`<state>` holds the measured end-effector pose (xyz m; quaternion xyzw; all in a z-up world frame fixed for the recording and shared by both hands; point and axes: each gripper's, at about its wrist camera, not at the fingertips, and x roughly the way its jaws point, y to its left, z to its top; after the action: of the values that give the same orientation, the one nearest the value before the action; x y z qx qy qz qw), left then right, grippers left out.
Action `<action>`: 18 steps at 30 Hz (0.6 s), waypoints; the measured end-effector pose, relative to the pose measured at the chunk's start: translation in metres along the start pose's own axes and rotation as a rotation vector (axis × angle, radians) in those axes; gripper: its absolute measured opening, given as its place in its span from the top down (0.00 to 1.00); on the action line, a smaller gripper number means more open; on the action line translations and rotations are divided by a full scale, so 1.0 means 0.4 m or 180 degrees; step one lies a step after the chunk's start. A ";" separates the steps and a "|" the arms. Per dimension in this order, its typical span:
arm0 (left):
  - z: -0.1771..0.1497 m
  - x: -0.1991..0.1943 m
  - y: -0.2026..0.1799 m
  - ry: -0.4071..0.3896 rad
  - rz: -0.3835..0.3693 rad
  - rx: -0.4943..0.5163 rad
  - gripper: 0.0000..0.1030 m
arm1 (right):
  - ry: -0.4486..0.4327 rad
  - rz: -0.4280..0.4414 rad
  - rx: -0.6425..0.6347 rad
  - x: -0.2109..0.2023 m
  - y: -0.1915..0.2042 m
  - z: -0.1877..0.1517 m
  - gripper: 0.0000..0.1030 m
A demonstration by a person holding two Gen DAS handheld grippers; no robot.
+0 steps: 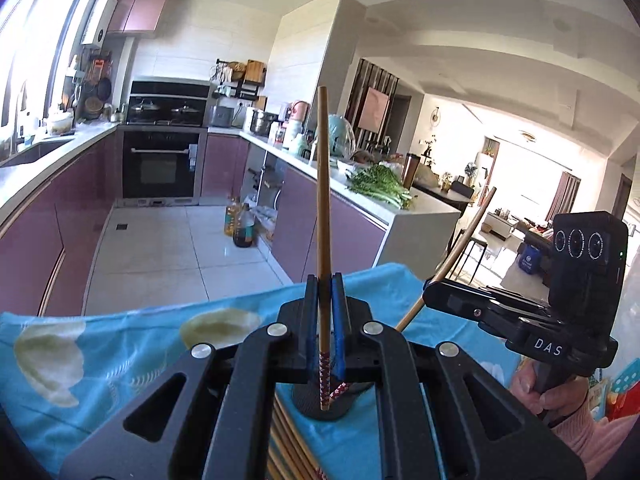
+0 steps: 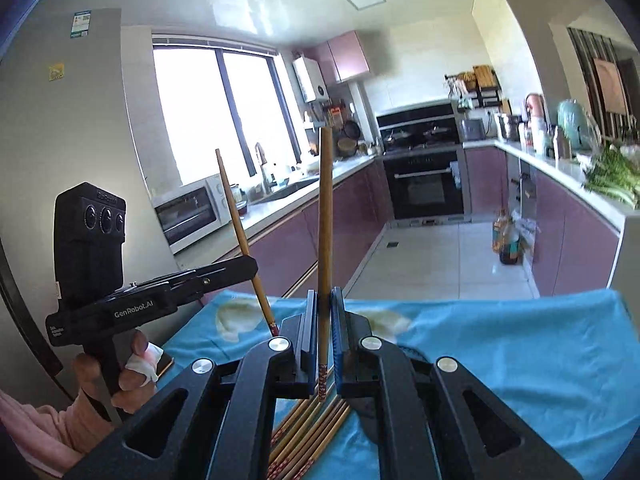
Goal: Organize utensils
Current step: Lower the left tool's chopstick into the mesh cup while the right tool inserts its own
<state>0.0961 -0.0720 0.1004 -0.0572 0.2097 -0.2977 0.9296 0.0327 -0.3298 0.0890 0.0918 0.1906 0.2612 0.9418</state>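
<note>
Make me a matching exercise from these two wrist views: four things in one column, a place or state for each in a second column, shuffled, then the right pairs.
Column one:
1. left tongs
2. loose chopsticks
3. blue cloth
4. leafy greens

Column two:
A. lying in a bundle on the cloth
B. on the white counter
C. shut on one upright chopstick
D. spread over the table, printed with pale shapes

Pairs: 1-C, 2-A, 3-D, 4-B
</note>
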 end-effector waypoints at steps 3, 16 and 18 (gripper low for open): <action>0.025 0.017 -0.026 -0.0032 -0.0050 -0.0011 0.93 | -0.0069 -0.0065 -0.0014 0.001 -0.021 0.019 0.95; -0.088 0.223 -0.045 0.0482 -0.0016 0.0025 0.93 | 0.0556 -0.0312 -0.0112 0.122 -0.076 -0.037 0.95; -0.116 0.245 -0.027 0.0560 -0.0010 0.0019 0.93 | 0.0711 -0.0316 -0.0099 0.142 -0.081 -0.051 0.95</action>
<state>0.1428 -0.1366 0.0260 -0.0284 0.2896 -0.3037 0.9072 0.0840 -0.3257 0.0439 0.0379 0.2946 0.2257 0.9278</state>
